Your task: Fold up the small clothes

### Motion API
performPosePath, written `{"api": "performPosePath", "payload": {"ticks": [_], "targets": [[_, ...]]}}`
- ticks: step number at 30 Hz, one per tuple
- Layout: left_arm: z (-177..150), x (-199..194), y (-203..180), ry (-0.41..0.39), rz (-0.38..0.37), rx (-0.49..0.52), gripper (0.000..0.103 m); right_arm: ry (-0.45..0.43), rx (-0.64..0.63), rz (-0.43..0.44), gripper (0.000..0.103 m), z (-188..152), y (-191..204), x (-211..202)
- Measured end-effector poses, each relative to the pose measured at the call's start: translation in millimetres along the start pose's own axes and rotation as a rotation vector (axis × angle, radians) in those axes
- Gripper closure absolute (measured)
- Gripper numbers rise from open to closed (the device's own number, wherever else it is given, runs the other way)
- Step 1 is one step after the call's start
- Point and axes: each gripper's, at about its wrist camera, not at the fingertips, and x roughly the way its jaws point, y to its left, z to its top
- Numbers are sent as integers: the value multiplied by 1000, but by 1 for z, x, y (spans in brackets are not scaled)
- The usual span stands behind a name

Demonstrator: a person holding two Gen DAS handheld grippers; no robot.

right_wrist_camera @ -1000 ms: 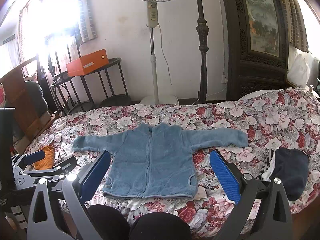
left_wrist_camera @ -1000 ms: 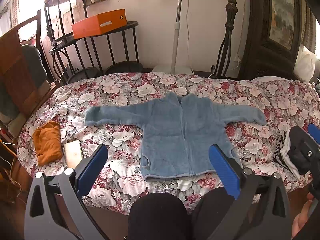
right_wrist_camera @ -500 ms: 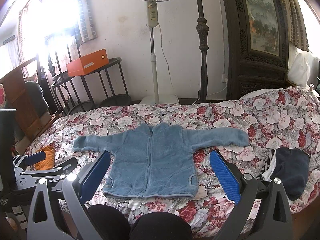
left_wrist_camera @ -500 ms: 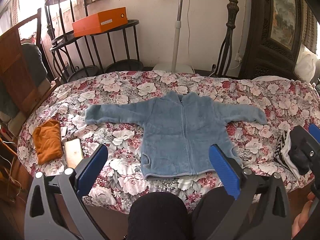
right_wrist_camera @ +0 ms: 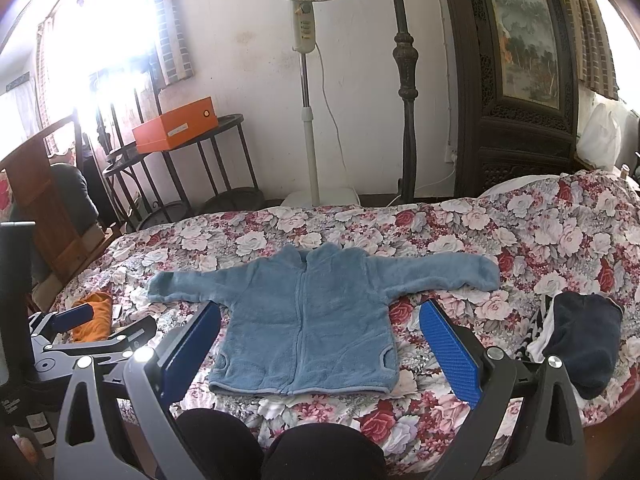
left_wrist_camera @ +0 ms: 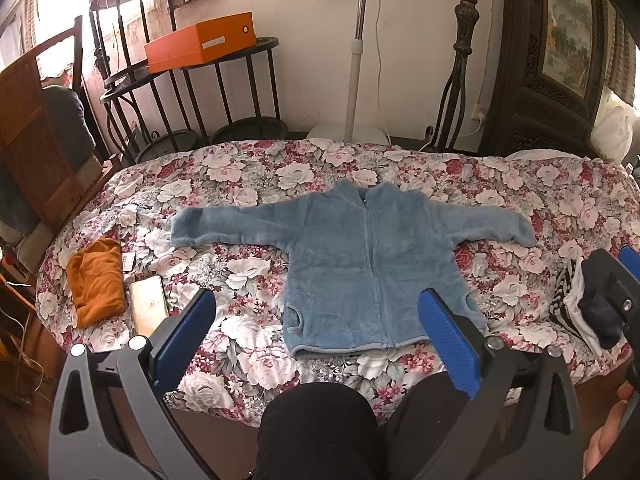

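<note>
Jacket (left_wrist_camera: 368,264) flat on bed — beyond both gaping tools.

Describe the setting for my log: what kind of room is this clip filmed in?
Most likely a home bedroom. A bed with a floral quilt serves as the work surface, a pedestal fan stands by the wall, and a blue fleece jacket lies spread flat for folding.

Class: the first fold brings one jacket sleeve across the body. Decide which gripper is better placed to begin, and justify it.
Neither clearly. The left gripper and right gripper both hang open at the jacket's hem, each sleeve on its own side. A slight judgement: either may start.
</note>
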Motion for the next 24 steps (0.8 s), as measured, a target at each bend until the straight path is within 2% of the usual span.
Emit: {"api": "performPosePath", "payload": {"ticks": [6, 10, 15, 18, 21, 24], "targets": [[-10, 8, 2, 18, 5, 0, 5, 16, 1, -6, 3, -5, 1, 6], [-19, 37, 3, 84, 13, 0, 5, 78, 27, -8, 3, -15, -5, 40], [-12, 100, 7, 215, 4, -26, 5, 188, 65, -10, 3, -35, -24, 91], [-11, 145, 14, 297, 33, -41, 5, 269, 66, -26, 3, -49, -41, 127], [-10, 194, 35, 390, 59, -69, 4, 349, 78, -63, 4, -63, -66, 167], [-13, 238, 51, 483, 73, -91, 5, 429, 154, -87, 4, -79, -98, 207]]}}
